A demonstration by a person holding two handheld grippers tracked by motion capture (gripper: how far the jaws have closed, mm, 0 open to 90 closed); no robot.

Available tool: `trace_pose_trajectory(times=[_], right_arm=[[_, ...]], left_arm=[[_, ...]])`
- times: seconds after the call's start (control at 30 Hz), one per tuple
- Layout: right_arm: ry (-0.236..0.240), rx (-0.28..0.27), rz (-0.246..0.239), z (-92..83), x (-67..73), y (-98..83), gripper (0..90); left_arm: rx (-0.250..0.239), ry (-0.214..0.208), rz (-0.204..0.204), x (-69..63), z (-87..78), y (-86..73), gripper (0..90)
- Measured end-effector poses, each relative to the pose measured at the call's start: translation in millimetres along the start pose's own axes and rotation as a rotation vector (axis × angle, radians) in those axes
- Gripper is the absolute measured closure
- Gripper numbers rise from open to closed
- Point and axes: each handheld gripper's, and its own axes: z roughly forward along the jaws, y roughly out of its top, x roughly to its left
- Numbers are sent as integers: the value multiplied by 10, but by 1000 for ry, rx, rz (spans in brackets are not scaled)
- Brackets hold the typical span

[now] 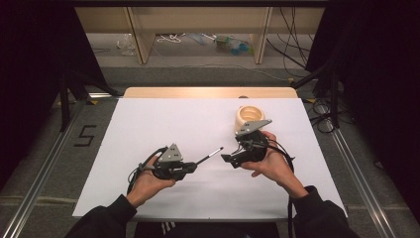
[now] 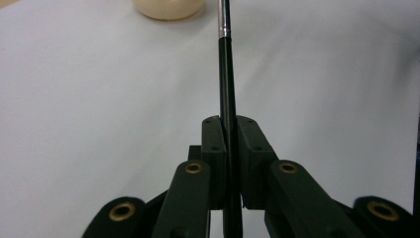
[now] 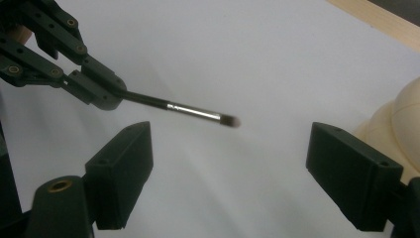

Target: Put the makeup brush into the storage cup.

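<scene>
From the high view, your left gripper (image 1: pixel 190 167) sat low on the white table sheet (image 1: pixel 148 129), jaws pinching a thin black brush with a silver ferrule (image 1: pixel 210 155) that stuck out toward your right gripper (image 1: pixel 229 159). A cream round ceramic holder (image 1: pixel 249 115) stood just behind your right hand (image 1: pixel 271 163), near the far right of the sheet. Loads of bare white to the left and at the far edge, where a pale wooden table edge (image 1: pixel 208 92) peeked out.

In the left gripper view, the jaws were pressed in on the black brush handle (image 2: pixel 228 109), which ran straight up the middle. The cream holder (image 2: pixel 168 7) sat at the top edge, just left of the brush line, with open sheet on both sides.

In the right gripper view, your own jaws were spread wide with nothing between them. The left gripper (image 3: pixel 106 99) came in from the upper left with the brush (image 3: pixel 193 111), its tip hanging above the gap. The cream holder (image 3: pixel 396 124) sat just behind the right-hand jaw, and the wooden edge (image 3: pixel 381 25) cut across the top corner.
</scene>
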Motion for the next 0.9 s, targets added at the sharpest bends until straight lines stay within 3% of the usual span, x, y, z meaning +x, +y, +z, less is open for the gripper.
trace_pose_trajectory(times=[0.13,0.17,0.2,0.23,0.37,0.4,0.43,0.5,0.63,0.8,0.9], right_arm=[[6,-29,33,-14,-30,-44,197],[6,-29,33,-14,-30,-44,197],[3,-44,47,-10,-40,-60,197],[17,-73,96,-7,-53,-86,194],[38,-121,142,16,-68,-131,179],[40,-125,152,22,-71,-144,171],[60,-138,171,36,-73,-157,173],[91,-165,212,64,-69,-174,166],[111,-211,225,95,-47,-183,162],[185,-284,284,141,-14,-188,163],[177,-305,286,149,-4,-184,162]], left_arm=[[-36,5,-32,10,-12,7,835],[-45,4,-66,7,-25,9,835],[-58,1,-83,11,-45,13,835],[-76,1,-78,12,-65,25,835],[-112,6,-113,10,-106,53,835],[-120,10,-103,16,-118,57,835],[-132,11,-125,9,-125,56,835],[-146,21,-119,22,-146,68,835],[-187,38,-138,21,-167,71,835],[-213,52,-139,11,-189,80,835],[-230,58,-141,0,-194,92,835]])
